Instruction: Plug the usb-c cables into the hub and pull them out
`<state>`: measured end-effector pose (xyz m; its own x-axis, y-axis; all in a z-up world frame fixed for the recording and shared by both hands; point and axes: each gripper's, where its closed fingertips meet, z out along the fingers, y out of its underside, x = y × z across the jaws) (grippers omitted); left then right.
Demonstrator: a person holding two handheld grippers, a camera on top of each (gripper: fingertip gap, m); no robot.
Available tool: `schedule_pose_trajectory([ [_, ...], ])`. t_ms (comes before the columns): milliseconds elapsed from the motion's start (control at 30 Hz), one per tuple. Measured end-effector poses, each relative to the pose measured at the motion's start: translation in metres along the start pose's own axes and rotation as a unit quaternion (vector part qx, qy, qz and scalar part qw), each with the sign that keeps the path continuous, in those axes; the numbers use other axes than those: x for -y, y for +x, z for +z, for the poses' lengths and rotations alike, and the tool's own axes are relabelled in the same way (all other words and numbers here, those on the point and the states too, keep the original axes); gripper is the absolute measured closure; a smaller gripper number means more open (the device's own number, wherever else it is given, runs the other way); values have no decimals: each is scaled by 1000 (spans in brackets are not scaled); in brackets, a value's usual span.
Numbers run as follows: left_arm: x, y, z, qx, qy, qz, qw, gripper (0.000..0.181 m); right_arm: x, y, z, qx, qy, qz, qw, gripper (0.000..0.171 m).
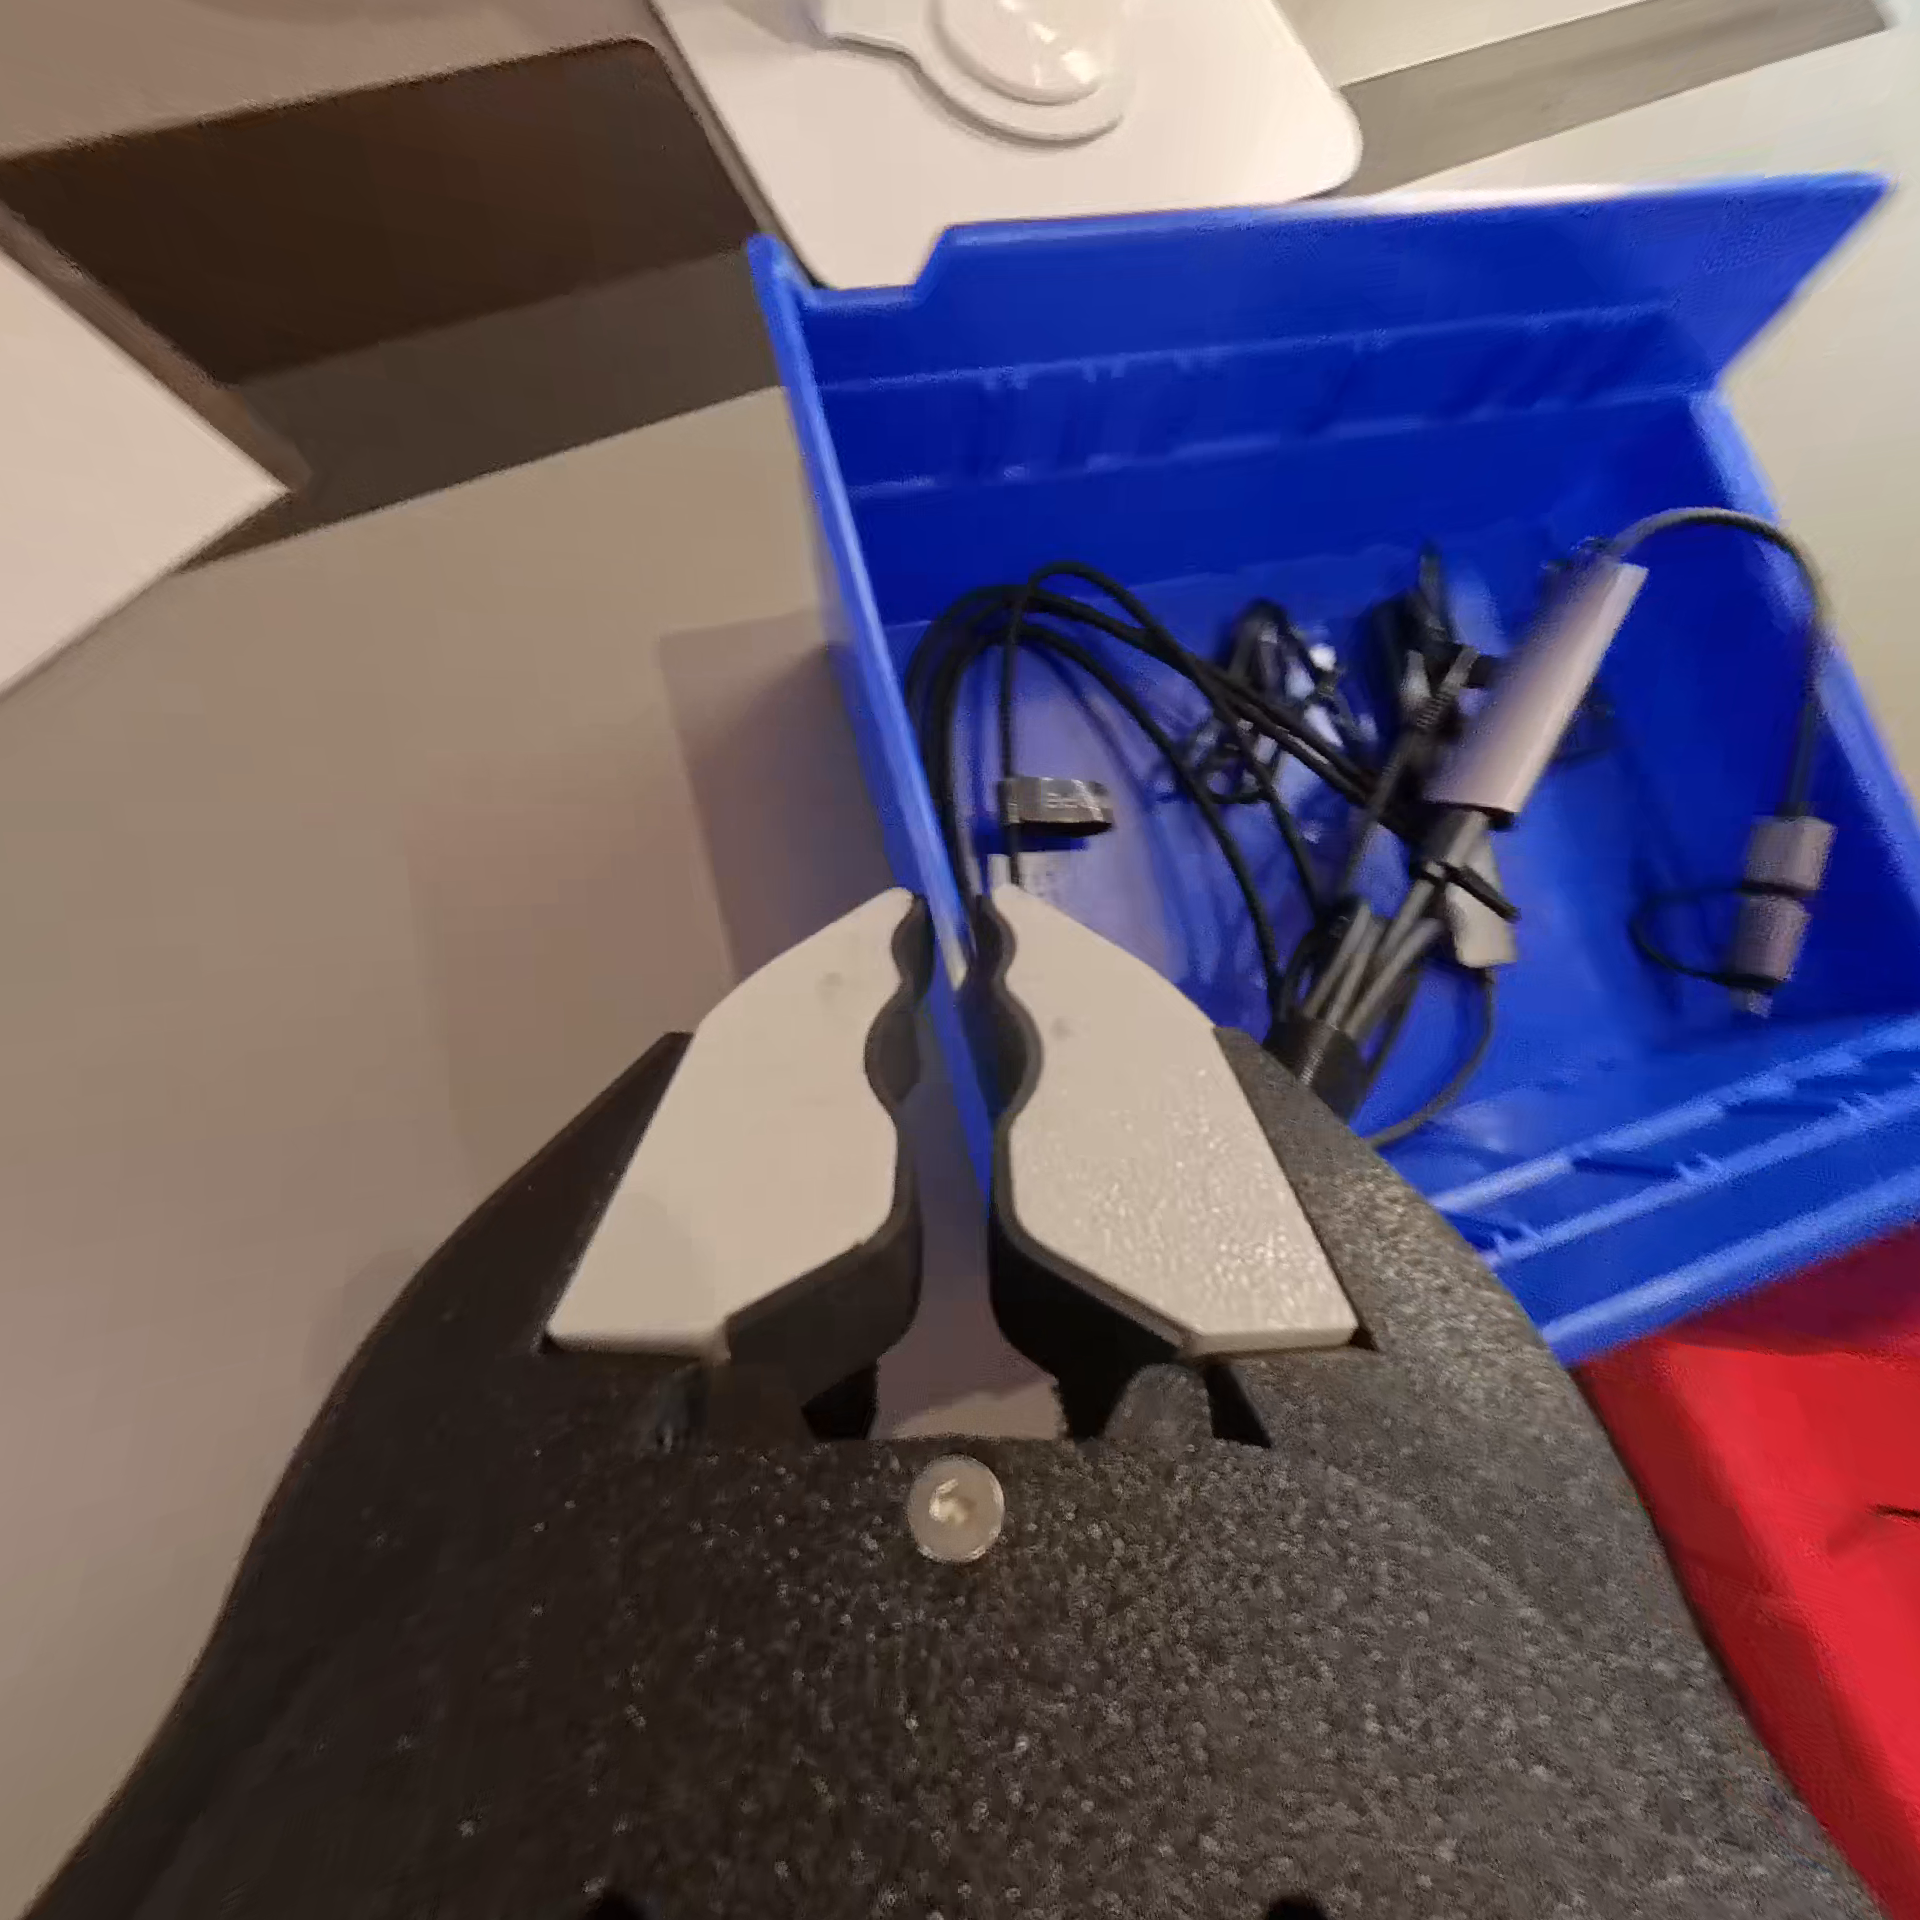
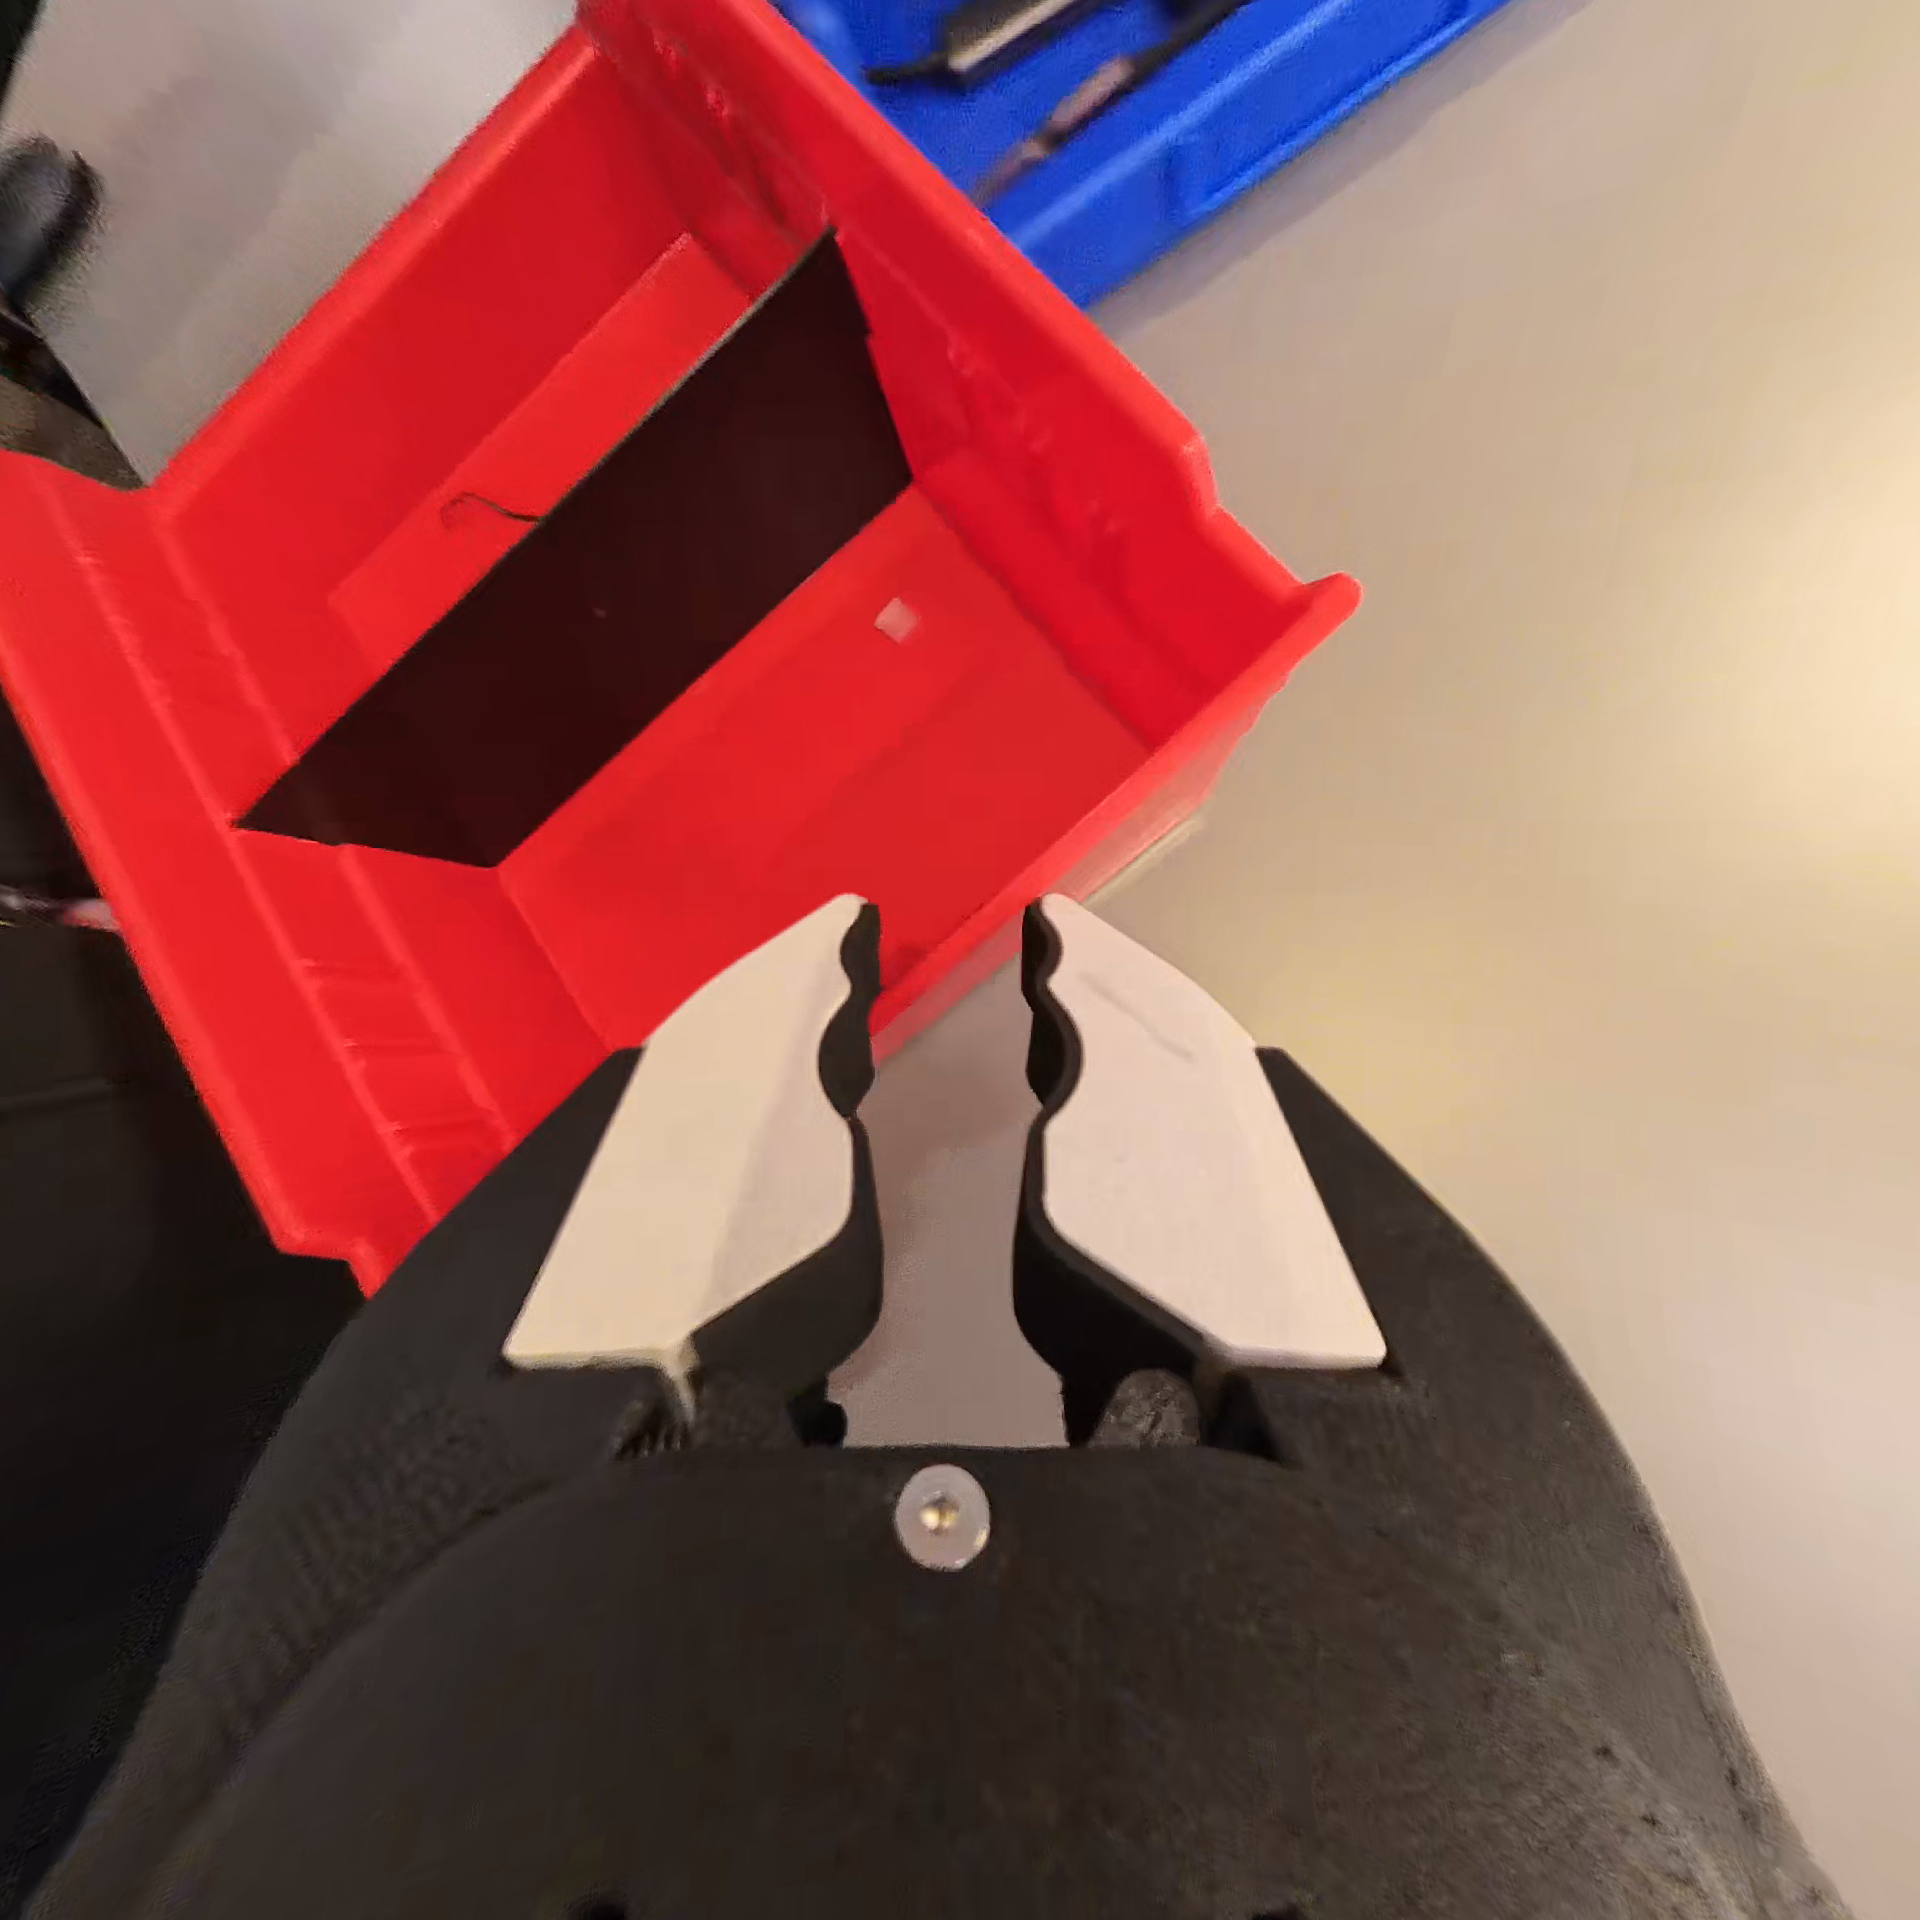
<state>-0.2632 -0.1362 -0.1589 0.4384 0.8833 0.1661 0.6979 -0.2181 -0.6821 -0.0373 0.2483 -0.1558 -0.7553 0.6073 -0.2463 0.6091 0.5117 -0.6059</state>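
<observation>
A blue bin [image 1: 1247, 343] holds a tangle of black USB-C cables [image 1: 1049, 665] and a grey slim hub [image 1: 1527, 707] lying tilted among them. A cable with grey plug ends [image 1: 1782, 894] lies at the bin's right. My left gripper [image 1: 956, 920] hovers over the bin's left wall. Its jaws stand a narrow gap apart with nothing in them; the wall's edge shows through the gap. My right gripper [image 2: 951, 935] is open a little and empty, over the near corner of a red bin [image 2: 1039, 416]. The blue bin [image 2: 1195, 156] also shows at the top of the right wrist view.
The red bin holds only a black panel [image 2: 623, 623] and a small pale scrap [image 2: 896, 620]; it also shows at the lower right of the left wrist view [image 1: 1766, 1507]. Both bins stand on a beige table [image 2: 1558, 831]. A white flat stand base [image 1: 935, 104] lies behind the blue bin. Left tips to right tips: about 45 cm.
</observation>
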Motion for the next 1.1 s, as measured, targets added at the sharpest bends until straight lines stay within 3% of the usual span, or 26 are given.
schedule_pose_trajectory([
  [33, -3, -7, -3, 15, 5, 16, 1000, 174, 0, 8, -4, -9, -9, -15, 1000, 146],
  [467, -74, -129, -99, 109, -9, 107, 988, 172, 42, 177, -33, -224, -134, -171, 950, 156],
  [633, -79, -187, -146, 262, -40, 175, 948, 142, 78, 216, -37, -331, -121, -235, 906, 156],
  [700, -71, -173, -166, 286, -7, 170, 943, 136, 88, 206, -42, -348, -104, -242, 900, 152],
  [767, -71, -147, -183, 294, 27, 151, 944, 131, 94, 175, -45, -328, -69, -227, 914, 146],
  [900, -104, -90, -215, 291, 86, 26, 952, 125, 88, 92, -55, -244, 34, -171, 954, 141],
  [1000, -130, -43, -216, 236, 149, -71, 958, 120, 70, 38, -53, -178, 90, -160, 967, 137],
  [1100, -156, -10, -193, 182, 144, -150, 961, 111, 59, 3, -34, -141, 110, -171, 969, 128],
])
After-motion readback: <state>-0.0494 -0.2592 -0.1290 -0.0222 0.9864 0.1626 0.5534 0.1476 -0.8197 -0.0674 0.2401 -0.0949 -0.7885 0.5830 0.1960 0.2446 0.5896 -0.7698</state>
